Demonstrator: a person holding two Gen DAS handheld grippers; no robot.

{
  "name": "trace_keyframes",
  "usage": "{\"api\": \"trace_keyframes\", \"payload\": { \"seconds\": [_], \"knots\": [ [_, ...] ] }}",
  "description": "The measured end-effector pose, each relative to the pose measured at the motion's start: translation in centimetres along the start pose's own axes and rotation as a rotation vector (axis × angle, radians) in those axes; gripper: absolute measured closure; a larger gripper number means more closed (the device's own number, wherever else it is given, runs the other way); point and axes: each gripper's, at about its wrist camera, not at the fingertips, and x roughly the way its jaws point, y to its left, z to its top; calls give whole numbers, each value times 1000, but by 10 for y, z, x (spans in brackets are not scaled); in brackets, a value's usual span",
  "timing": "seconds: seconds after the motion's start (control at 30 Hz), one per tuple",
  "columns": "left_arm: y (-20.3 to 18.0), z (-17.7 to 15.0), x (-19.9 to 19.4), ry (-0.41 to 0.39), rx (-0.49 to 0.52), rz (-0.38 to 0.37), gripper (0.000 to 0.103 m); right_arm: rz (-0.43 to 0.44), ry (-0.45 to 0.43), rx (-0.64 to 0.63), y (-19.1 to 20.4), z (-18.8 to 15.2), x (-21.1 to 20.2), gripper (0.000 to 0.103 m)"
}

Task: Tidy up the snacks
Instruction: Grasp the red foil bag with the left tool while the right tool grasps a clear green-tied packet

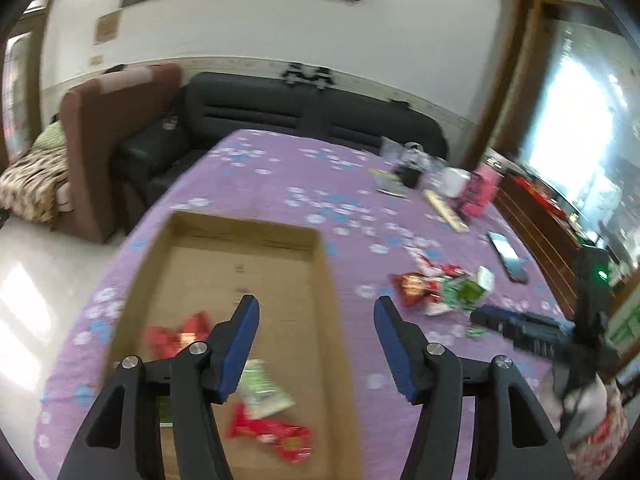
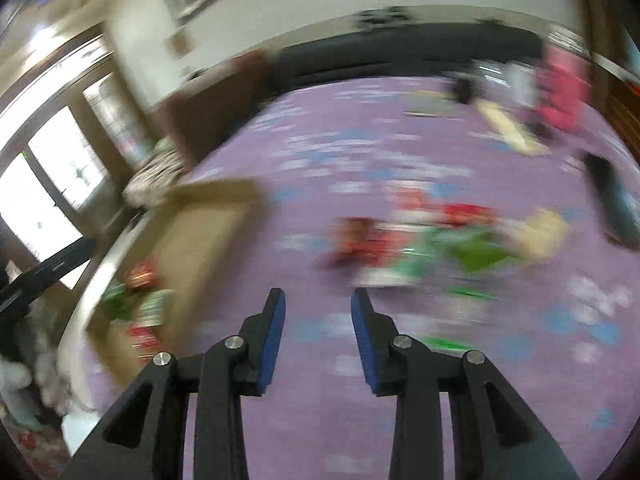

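Note:
A shallow cardboard box (image 1: 324, 280) lies on the purple flowered tablecloth (image 1: 280, 176). Inside it are red snack packets (image 1: 180, 334) and a green-and-white one (image 1: 262, 390). My left gripper (image 1: 316, 308) hangs open over the box's right part, nothing between its blue pads. To the right, a heap of red and green snack packets (image 1: 444, 286) rests on the cloth, with my right gripper (image 1: 500, 320) beside it. In the blurred right wrist view my right gripper (image 2: 316, 300) stands open and empty, short of the snack heap (image 2: 424, 240); the box (image 2: 200, 232) is at its left.
A black phone (image 1: 508, 256), a pink box (image 1: 480, 192), a white cup (image 1: 454, 182), a long flat packet (image 1: 446, 210) and small items lie at the table's far right. A dark sofa (image 1: 304, 116) and brown armchair (image 1: 104, 140) stand beyond. A wooden cabinet (image 1: 536, 220) is right.

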Motion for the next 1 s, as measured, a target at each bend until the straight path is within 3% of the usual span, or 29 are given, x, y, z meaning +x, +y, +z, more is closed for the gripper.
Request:
{"api": "trace_keyframes", "payload": {
  "seconds": [0.1,0.2,0.43,0.57,0.63,0.8,1.0],
  "knots": [
    [-27,-2,20,36,29,-42,40,-80,-10,133,-61,-4,-10,70],
    [-54,-4,43,82,55,-73,40,-89,0,190,-87,-7,-4,70],
    [-106,-1,79,145,140,-88,40,-50,54,181,-77,-5,38,70],
    [-111,9,102,175,125,-83,40,-65,36,145,-70,-5,44,70],
    [-112,15,125,205,92,-87,40,-74,29,138,-72,-5,44,77],
    [-112,20,173,258,37,-60,40,-70,22,133,-74,-7,42,80],
    [-120,16,208,287,71,-19,40,-25,23,169,-83,-8,38,80]
  ]
}}
